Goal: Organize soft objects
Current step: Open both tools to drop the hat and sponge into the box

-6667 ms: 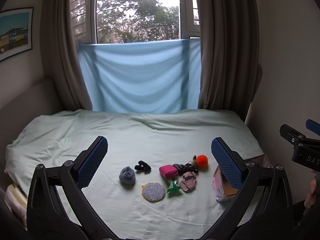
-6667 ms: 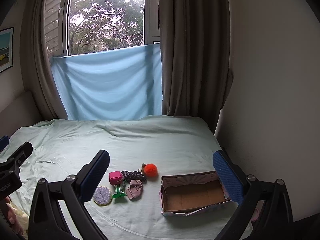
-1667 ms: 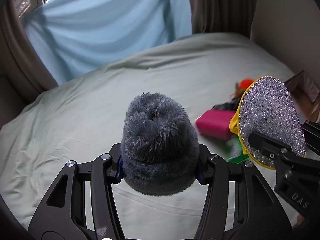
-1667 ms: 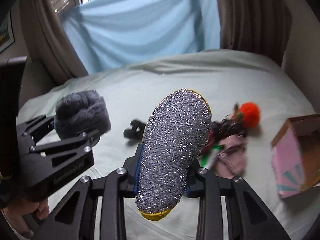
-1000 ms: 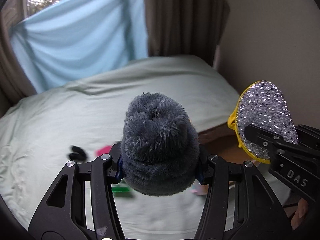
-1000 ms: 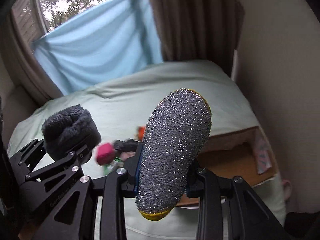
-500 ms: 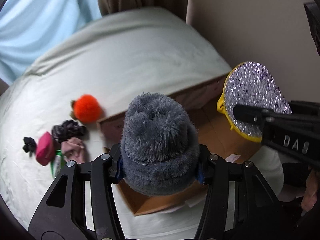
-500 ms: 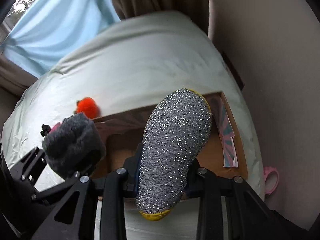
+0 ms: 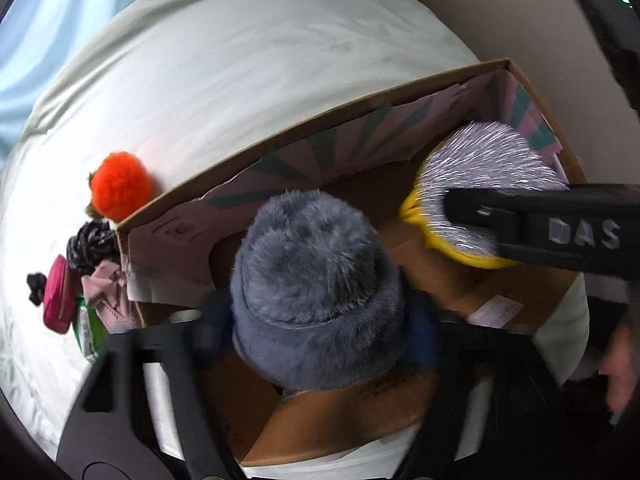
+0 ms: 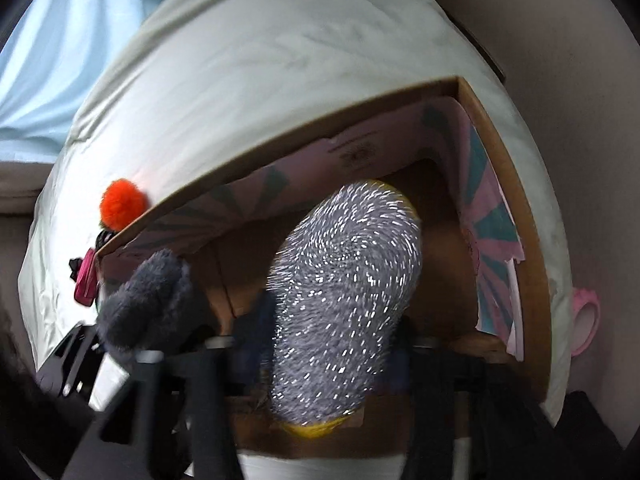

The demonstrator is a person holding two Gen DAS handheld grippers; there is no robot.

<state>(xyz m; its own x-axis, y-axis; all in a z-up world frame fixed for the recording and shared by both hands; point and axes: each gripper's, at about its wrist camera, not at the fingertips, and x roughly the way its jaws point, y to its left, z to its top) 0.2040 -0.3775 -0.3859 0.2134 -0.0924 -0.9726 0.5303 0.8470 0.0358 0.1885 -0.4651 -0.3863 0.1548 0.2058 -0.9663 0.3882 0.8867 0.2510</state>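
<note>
The grey fluffy ball [image 9: 316,288] hangs between the jaws of my left gripper [image 9: 320,320], just over the open cardboard box [image 9: 320,116]. The jaws are opening, and their blue pads stand clear of the fur on both sides. The round silver scrubbing pad with a yellow rim [image 10: 344,292] stands on edge between the jaws of my right gripper [image 10: 328,344], inside the box [image 10: 280,128]. These jaws are opening too, with blurred pads apart from it. In the left wrist view the same pad [image 9: 488,168] shows behind one right finger [image 9: 540,232].
Left of the box on the pale green bed lie an orange pompom [image 9: 120,190], a dark scrunchie [image 9: 92,240], a pink pouch [image 9: 58,296], a pink cloth [image 9: 108,284] and a green item [image 9: 86,328]. A pink ring [image 10: 586,320] and the wall are right of the box.
Both grippers have swung right and sunk over the box, tipping to point down. Their jaws, shut on the ball and the pad before, have spread apart.
</note>
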